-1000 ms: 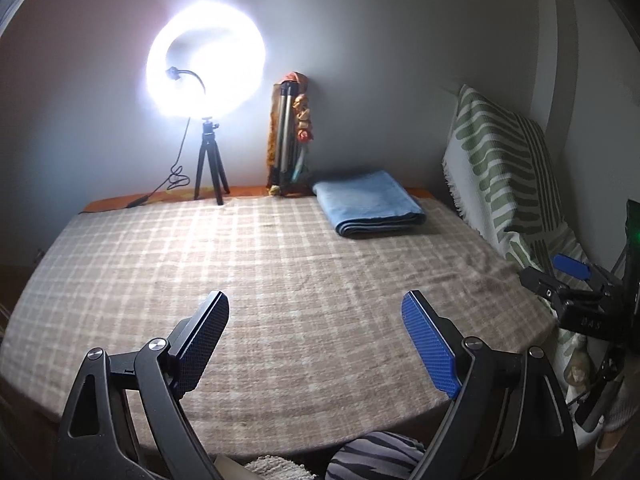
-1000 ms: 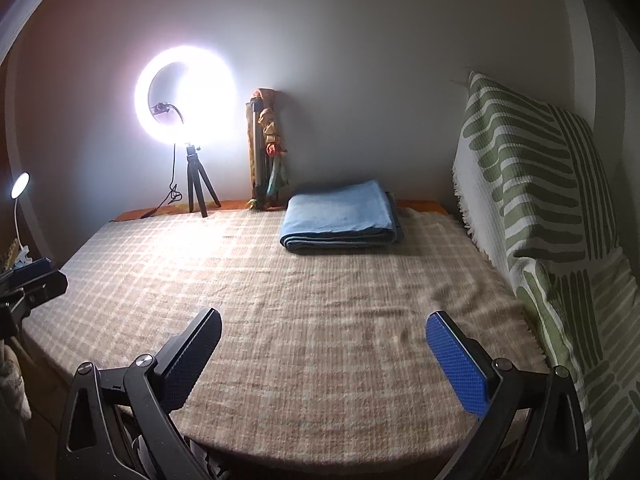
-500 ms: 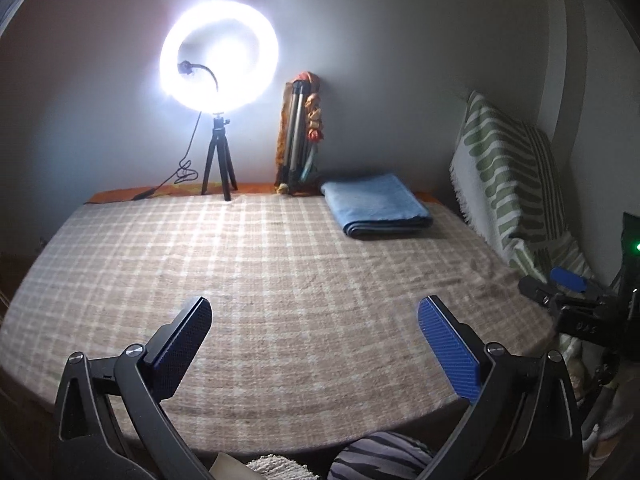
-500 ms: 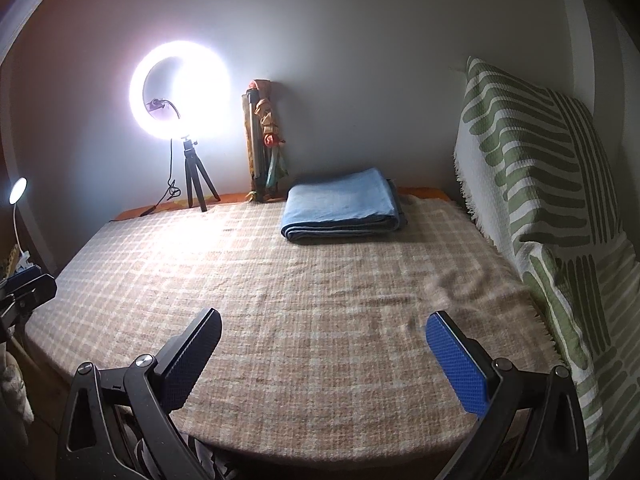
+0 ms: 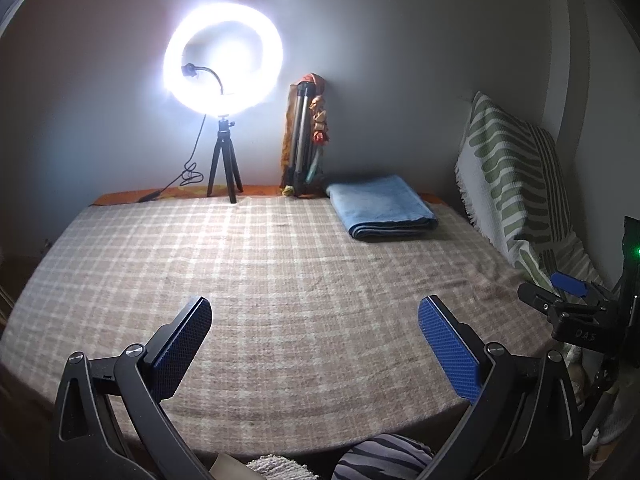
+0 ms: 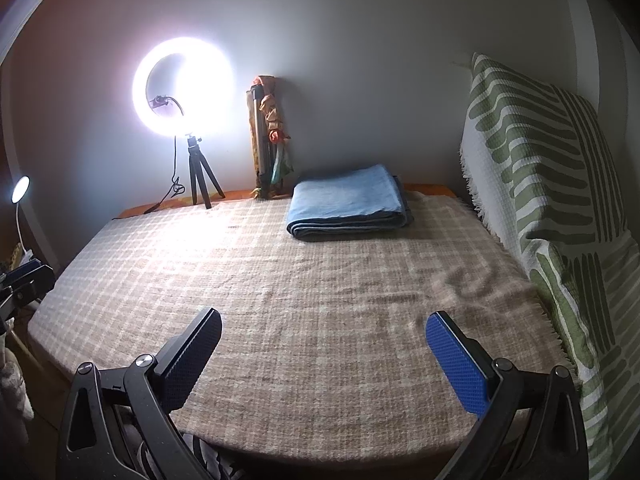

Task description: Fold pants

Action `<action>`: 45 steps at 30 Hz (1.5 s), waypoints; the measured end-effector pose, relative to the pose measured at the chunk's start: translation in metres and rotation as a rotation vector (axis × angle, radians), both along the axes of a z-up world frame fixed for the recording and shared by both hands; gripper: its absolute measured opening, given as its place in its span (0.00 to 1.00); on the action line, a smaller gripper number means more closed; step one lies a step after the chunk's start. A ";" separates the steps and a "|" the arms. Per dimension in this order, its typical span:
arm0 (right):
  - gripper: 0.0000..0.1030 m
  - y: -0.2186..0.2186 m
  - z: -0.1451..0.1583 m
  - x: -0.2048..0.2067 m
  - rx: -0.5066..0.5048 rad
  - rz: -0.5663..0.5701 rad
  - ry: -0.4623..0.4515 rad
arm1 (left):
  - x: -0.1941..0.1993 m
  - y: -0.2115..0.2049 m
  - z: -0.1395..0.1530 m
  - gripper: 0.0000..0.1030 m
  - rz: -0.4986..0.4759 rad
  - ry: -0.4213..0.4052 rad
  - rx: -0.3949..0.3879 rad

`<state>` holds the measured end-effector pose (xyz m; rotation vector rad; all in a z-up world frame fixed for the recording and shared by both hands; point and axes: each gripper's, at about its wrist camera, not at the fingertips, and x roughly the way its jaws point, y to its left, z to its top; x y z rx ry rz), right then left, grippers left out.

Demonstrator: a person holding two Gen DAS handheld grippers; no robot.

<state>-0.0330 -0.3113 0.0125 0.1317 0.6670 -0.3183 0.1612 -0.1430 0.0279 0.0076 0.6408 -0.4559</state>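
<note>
Both sets of fingers are spread wide with nothing between them. The left gripper (image 5: 314, 340) hovers over the near edge of the plaid-covered bed (image 5: 280, 280), its blue pads facing each other across bare cloth. The right gripper (image 6: 324, 344) does the same a little further to the right, close to a patch of rumpled blanket; in the left wrist view it shows as a dark body with a blue pad at the far right edge.

Beyond the fingers, the only garment-like thing is the folded blue cloth (image 6: 346, 204), lying at the far side of the bed, well apart from both grippers and near the wall. It looks like the pants, already doubled into a neat rectangle with stacked layers showing at its near edge, though the fabric type cannot be told for certain. It will probably handle as soft, limp and fairly light: it would sag and unfold if lifted by one layer alone. A sound hold would be at the two near corners, each gripper pinching through all the layers at once, or at the folded edge so the stack stays together.

Behind it stand a lit ring light (image 5: 223, 60) on a small tripod, a folded tripod (image 5: 304, 140) leaning on the wall, and a green striped pillow (image 6: 540, 160) to the right.
</note>
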 end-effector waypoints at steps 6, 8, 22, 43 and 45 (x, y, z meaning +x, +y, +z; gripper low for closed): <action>1.00 0.000 -0.003 0.001 0.019 -0.005 0.008 | 0.000 0.001 -0.001 1.00 0.002 0.006 0.000; 1.00 -0.001 -0.005 0.001 0.028 -0.005 0.009 | 0.000 0.001 -0.001 1.00 0.002 0.008 -0.001; 1.00 -0.001 -0.007 0.001 0.041 -0.007 0.012 | -0.001 0.000 -0.004 1.00 -0.007 0.017 -0.005; 1.00 -0.003 -0.012 -0.001 0.062 -0.017 0.019 | 0.000 -0.002 -0.005 1.00 -0.019 0.019 -0.001; 1.00 -0.003 -0.012 -0.001 0.064 -0.017 0.021 | 0.000 -0.002 -0.005 1.00 -0.018 0.018 0.000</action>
